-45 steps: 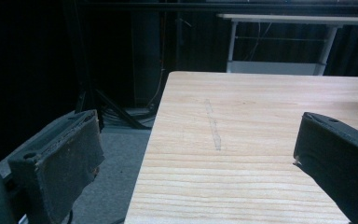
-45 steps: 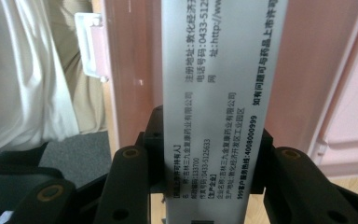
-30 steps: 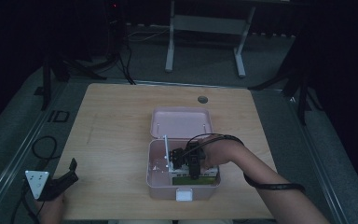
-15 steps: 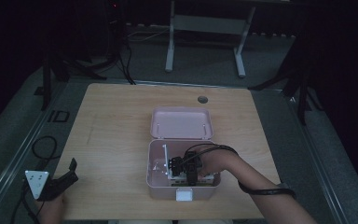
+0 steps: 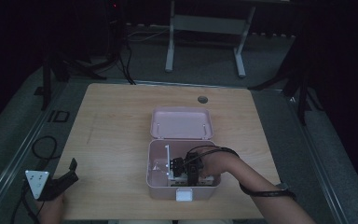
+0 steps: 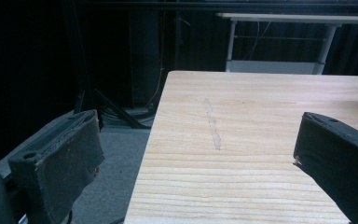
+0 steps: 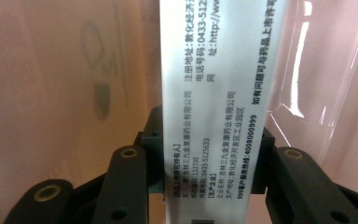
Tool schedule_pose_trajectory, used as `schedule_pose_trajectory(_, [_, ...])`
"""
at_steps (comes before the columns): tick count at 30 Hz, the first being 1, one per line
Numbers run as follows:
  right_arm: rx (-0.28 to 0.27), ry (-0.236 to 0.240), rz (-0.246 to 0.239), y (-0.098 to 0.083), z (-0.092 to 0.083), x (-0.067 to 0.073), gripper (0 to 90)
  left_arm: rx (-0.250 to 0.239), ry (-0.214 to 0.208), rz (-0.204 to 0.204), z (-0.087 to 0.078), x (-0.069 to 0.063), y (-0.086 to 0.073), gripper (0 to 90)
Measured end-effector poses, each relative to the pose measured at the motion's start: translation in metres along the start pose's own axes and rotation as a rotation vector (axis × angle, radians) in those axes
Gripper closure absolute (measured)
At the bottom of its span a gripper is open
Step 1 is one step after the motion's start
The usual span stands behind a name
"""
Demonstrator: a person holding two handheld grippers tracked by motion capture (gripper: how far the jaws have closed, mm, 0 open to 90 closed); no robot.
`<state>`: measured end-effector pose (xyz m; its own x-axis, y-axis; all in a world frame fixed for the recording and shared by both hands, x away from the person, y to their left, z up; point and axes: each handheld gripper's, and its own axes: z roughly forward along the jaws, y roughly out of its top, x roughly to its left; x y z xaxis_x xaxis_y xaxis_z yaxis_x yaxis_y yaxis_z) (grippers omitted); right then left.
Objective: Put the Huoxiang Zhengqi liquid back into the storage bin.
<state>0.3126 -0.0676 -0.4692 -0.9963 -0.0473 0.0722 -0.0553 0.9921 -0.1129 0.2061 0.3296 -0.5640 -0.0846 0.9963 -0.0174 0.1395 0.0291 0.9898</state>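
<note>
Inside the pink box [image 5: 161,186], the right gripper [image 7: 209,179] clamps a printed white carton [image 7: 214,93].

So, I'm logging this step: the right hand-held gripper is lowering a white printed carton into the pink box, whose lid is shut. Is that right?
Not quite: the lid is open, laid back behind the pink box, as the high view shows. The rest holds: the right hand-held gripper grips the white printed carton inside it.

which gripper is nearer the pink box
Right. The right gripper is down inside the open pink box, shut on a white printed carton. The left gripper sits open at the table's near left corner, well apart from the box.
</note>
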Motion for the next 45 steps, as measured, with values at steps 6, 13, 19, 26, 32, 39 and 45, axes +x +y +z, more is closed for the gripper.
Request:
schedule_pose_trajectory(6, [0.014,0.017,-0.029,0.000,-0.005,0.001,58.6,0.002,-0.002,-0.002,0.000,0.000,0.000,1.1])
schedule_pose_trajectory(13, [-0.033,0.003,-0.031,-0.013,-0.040,0.000,53.5,0.004,-0.002,0.004,0.000,0.000,0.000,1.1])
schedule_pose_trajectory(19, [-0.071,-0.022,-0.018,-0.019,-0.058,-0.001,51.6,0.004,-0.001,0.004,0.001,-0.001,0.000,1.1])
schedule_pose_trajectory(26, [-0.131,-0.046,0.008,-0.034,-0.077,-0.005,40.1,0.004,-0.003,0.004,0.000,0.000,0.000,1.1])
schedule_pose_trajectory(32, [-0.207,-0.071,0.033,-0.055,-0.088,-0.010,31.5,0.006,-0.003,0.007,0.001,-0.001,0.000,1.1])
schedule_pose_trajectory(39, [-0.241,-0.079,0.060,-0.076,-0.091,-0.013,23.5,0.007,-0.003,0.010,0.001,-0.001,0.000,1.1])
schedule_pose_trajectory(45, [-0.296,-0.116,0.116,-0.102,-0.096,-0.019,13.7,0.007,-0.003,0.010,0.001,-0.001,0.000,1.1])
